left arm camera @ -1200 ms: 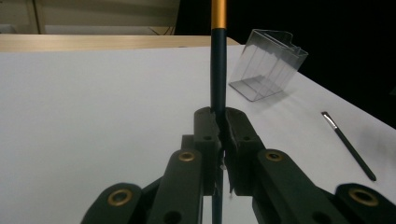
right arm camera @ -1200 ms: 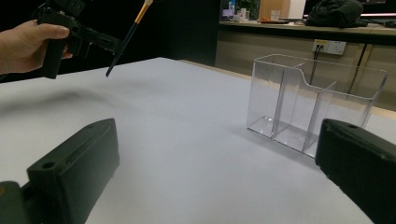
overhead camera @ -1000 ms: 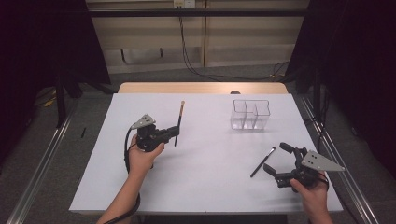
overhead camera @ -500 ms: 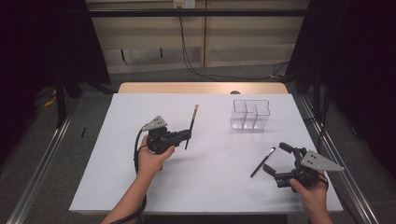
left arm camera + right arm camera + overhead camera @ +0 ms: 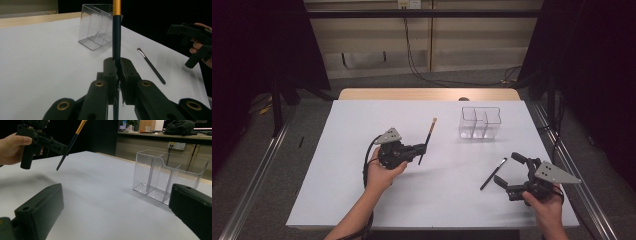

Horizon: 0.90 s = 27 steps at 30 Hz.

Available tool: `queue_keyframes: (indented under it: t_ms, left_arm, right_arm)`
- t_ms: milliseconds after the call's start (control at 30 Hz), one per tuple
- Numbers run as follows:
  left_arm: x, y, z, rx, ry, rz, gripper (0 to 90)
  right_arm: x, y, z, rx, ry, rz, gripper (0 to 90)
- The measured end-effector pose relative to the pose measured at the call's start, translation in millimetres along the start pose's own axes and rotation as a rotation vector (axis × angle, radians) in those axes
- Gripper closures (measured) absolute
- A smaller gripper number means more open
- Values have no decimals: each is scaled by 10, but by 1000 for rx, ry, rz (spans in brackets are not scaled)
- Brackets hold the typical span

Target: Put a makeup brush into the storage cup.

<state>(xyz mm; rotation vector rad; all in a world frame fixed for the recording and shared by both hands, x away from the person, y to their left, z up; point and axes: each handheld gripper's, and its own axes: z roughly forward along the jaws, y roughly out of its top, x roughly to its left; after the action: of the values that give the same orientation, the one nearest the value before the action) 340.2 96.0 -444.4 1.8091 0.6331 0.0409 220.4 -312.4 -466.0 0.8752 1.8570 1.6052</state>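
One table [image 5: 337, 200], one clear three-bay organizer [image 5: 480, 122] at far right, two grippers, two brushes. I am carrying the orange-tipped brush [image 5: 427, 140] rightward from where it was a second ago, closing on the organizer, so the drop looks near. My left gripper [image 5: 421, 150] is pinching its dark handle, tip up. My right gripper [image 5: 507, 171] is waiting spread wide, beside the second brush [image 5: 493, 173] lying near right.

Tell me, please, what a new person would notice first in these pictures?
First, the left gripper, mid-table, clamped on a dark brush with a gold band held above the white table. Next, the clear divided box far right, then the second brush lying before the open right gripper.
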Motion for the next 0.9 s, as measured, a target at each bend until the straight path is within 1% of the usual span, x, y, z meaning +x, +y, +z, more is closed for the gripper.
queue_keyframes:
  t_ms: [33,67,167,300,500,567,800,900]
  left_arm:
    - [-14,-1,14,1,-6,-2,842]
    - [-31,-1,32,7,-10,11,842]
    - [-70,-10,72,18,-27,20,842]
    - [-108,-29,110,27,-45,22,842]
    - [-134,-34,122,33,-50,33,842]
    - [-133,-41,121,30,-51,29,842]
    - [-125,-42,115,26,-52,27,842]
    - [-119,-42,111,26,-52,30,842]
  right_arm:
    - [1,0,-1,1,-1,0,0]
    - [1,1,-2,2,-2,1,0]
    - [1,0,-1,1,-2,3,0]
    - [6,3,-1,0,-4,8,0]
    - [16,4,14,2,0,10,0]
    - [26,2,26,4,2,24,0]
    - [50,5,102,22,5,23,0]
    - [53,21,115,25,-1,27,0]
